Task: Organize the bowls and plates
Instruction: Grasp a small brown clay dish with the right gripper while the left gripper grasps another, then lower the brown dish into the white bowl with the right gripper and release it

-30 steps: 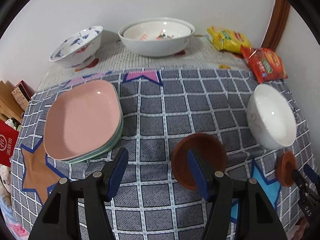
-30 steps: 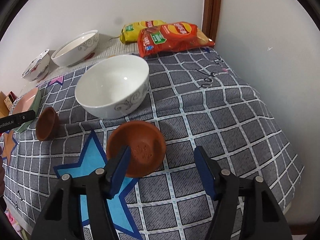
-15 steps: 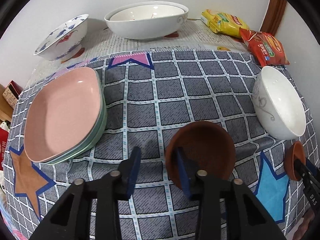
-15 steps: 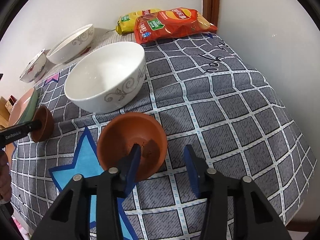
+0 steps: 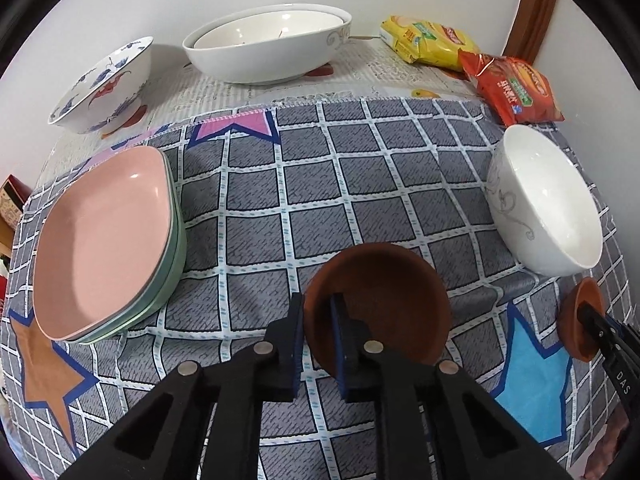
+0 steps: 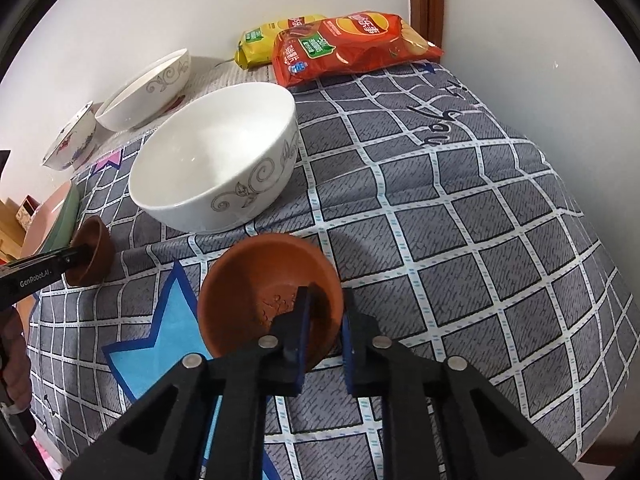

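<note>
The left gripper (image 5: 317, 334) is pointed steeply downward, and its jaws have just been closing, one pad inside and one outside the rim of a brown bowl (image 5: 384, 300) at its 9 o'clock edge. The right gripper (image 6: 325, 330) is likewise angled down, its jaws just closed onto the 4 o'clock rim of a second brown bowl (image 6: 256, 292).

Bowls (image 5: 268, 52) behind plates (image 5: 104, 236).
</note>
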A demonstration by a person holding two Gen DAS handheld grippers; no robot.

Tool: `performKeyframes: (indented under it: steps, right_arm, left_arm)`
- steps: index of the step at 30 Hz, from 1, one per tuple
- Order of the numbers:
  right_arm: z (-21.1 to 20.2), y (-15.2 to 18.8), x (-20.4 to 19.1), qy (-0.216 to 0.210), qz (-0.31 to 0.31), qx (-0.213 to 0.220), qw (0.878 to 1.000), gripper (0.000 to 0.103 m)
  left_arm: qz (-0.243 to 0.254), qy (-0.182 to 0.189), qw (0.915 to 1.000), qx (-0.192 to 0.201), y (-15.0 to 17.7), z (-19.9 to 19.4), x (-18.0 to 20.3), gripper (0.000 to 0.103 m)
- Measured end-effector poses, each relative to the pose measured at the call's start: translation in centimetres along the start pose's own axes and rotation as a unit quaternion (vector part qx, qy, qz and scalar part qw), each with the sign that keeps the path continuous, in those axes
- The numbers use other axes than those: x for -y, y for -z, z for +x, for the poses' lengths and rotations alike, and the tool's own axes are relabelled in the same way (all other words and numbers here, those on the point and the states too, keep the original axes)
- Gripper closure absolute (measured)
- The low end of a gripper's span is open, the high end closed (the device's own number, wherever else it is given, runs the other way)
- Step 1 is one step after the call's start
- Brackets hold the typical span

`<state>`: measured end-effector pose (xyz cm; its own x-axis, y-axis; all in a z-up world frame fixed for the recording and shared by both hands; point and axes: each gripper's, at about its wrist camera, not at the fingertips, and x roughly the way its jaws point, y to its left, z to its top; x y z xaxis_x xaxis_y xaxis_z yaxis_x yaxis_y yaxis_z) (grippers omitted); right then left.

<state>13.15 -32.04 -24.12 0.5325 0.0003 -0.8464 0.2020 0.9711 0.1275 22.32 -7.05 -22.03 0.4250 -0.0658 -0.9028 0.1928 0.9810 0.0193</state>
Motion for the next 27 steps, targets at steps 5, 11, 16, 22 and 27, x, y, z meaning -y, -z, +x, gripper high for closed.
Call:
performKeyframes:
  steps: [5,11,16,22,27]
  right_arm:
    - [-0.6,-0.2,-0.4,-0.01,0.005,0.011,1.0,0.095]
    - [-2.0,-0.4,-0.9,-0.015,0.003,0.023,1.0,0.095]
    - [-3.8,-0.8,-0.5,-0.018,0.009,0.041,0.999,0.095]
    - [-6.7,-2.5,-0.2,-0.013,0.012,0.074,0.997,0.095]
    - [-7.4,-4.5,-0.8,-0.013,0.006,0.087,0.996,0.095]
  left_arm:
    - [0.001,0.019,0.9998,0.01,-0.2,-0.7,0.0,0.096]
    - [-0.006,0.031,0.9993,0.02,-0.4,-1.9,-0.2,0.096]
    - [-0.008,0.032,0.9988,0.037,-1.0,-3.5,-0.2,0.096]
    - [-0.004,0.029,0.9977,0.06,-2.4,-5.7,0.0,0.096]
    - [0.0,0.021,0.997,0.075,-3.5,-7.1,0.0,0.096]
